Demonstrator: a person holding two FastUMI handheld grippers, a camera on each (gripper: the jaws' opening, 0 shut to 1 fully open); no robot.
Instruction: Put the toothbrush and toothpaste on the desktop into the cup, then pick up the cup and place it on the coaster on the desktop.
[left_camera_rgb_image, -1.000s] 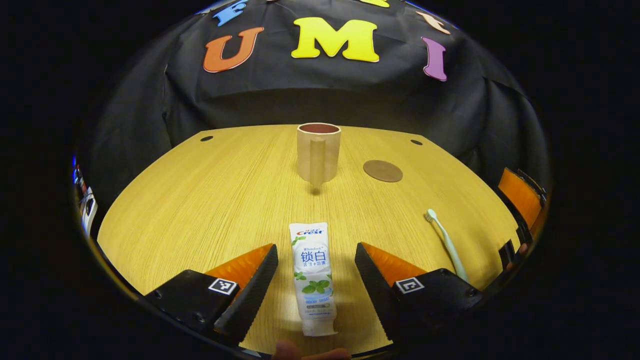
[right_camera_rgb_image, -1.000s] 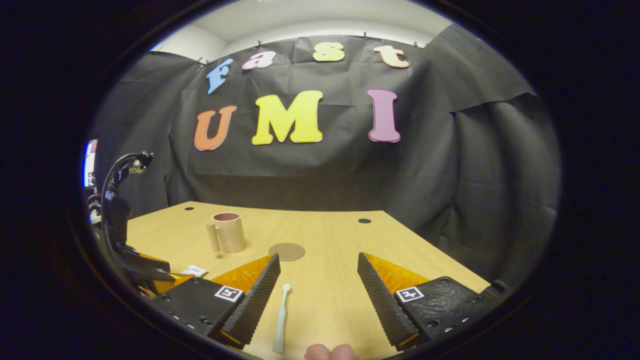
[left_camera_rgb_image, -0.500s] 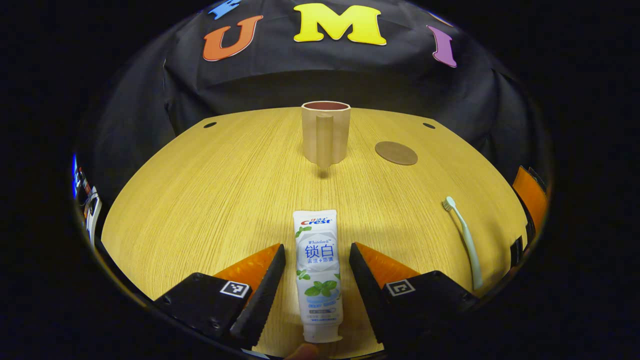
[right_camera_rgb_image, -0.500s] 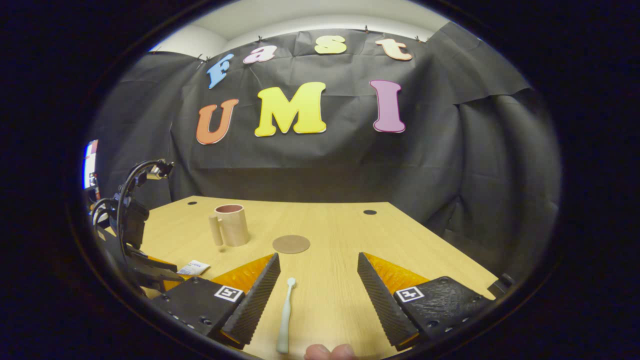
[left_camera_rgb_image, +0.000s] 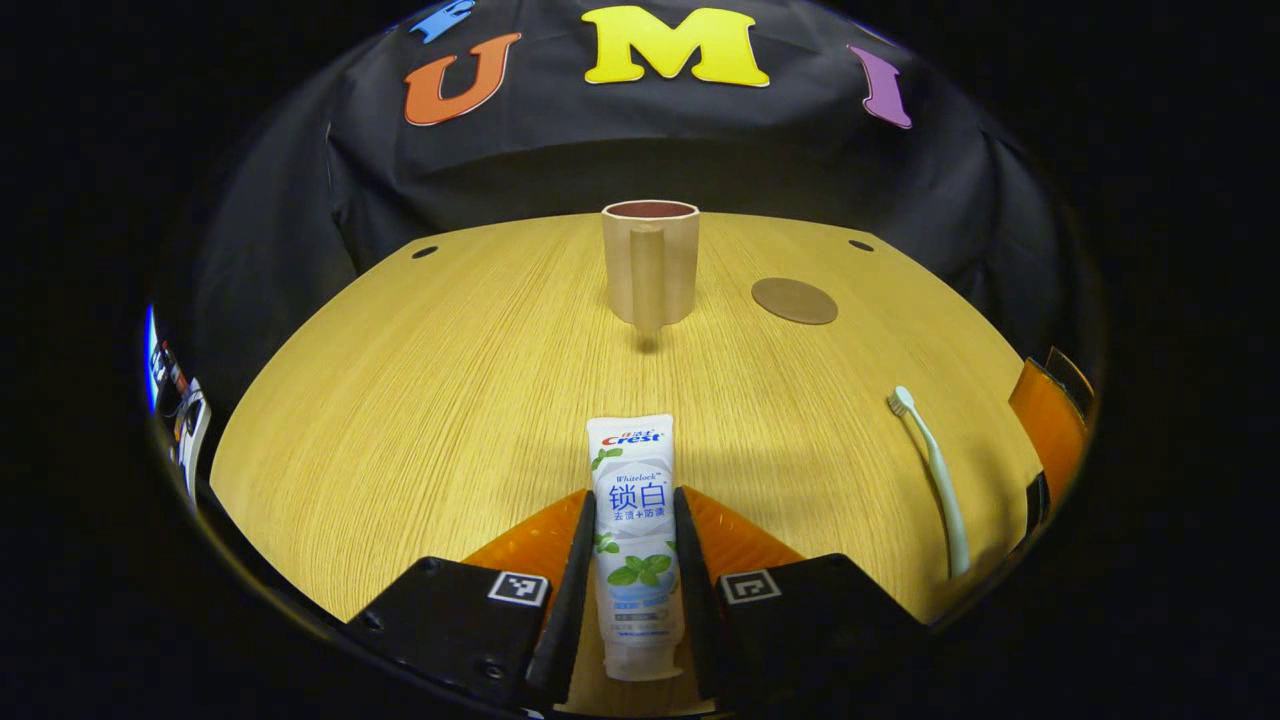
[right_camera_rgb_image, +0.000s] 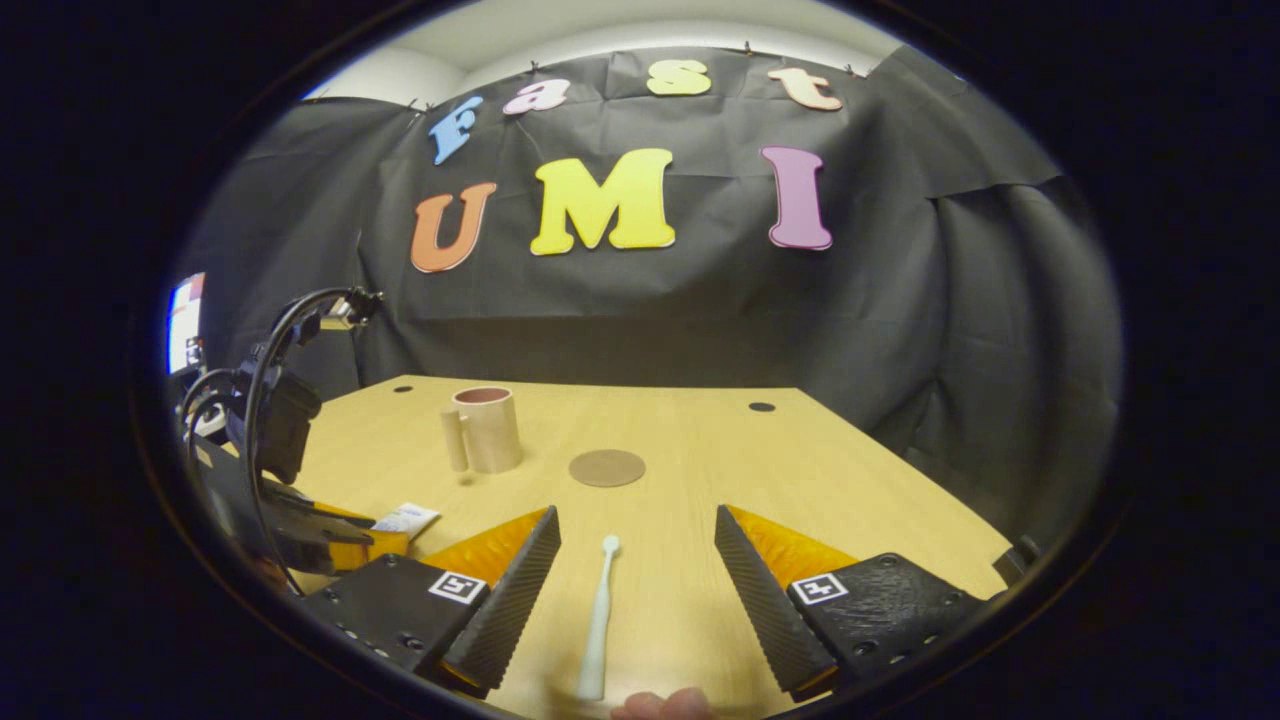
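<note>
My left gripper (left_camera_rgb_image: 629, 535) is shut on the white toothpaste tube (left_camera_rgb_image: 633, 520), which lies flat on the wooden desktop (left_camera_rgb_image: 420, 400) with its cap toward me. A beige cup (left_camera_rgb_image: 650, 262) stands upright farther ahead, its handle facing me, and a round brown coaster (left_camera_rgb_image: 794, 300) lies to its right. The pale toothbrush (left_camera_rgb_image: 930, 475) rests on the desk at the right. In the right gripper view, my right gripper (right_camera_rgb_image: 637, 570) is open above the desk, with the toothbrush (right_camera_rgb_image: 598, 620) lying between its fingers, closer to the left one. The cup (right_camera_rgb_image: 486, 430) and coaster (right_camera_rgb_image: 607, 467) sit beyond.
The other gripper (right_camera_rgb_image: 330, 535) with its cable and holder shows at the left of the right gripper view, on the toothpaste (right_camera_rgb_image: 405, 520). Small dark holes (left_camera_rgb_image: 861, 245) mark the desk's far corners. Black cloth walls close the booth behind the desk.
My left gripper's fingers have closed in from wide open onto the toothpaste tube. The right gripper has shifted so the toothbrush now lies more centrally between its open fingers.
</note>
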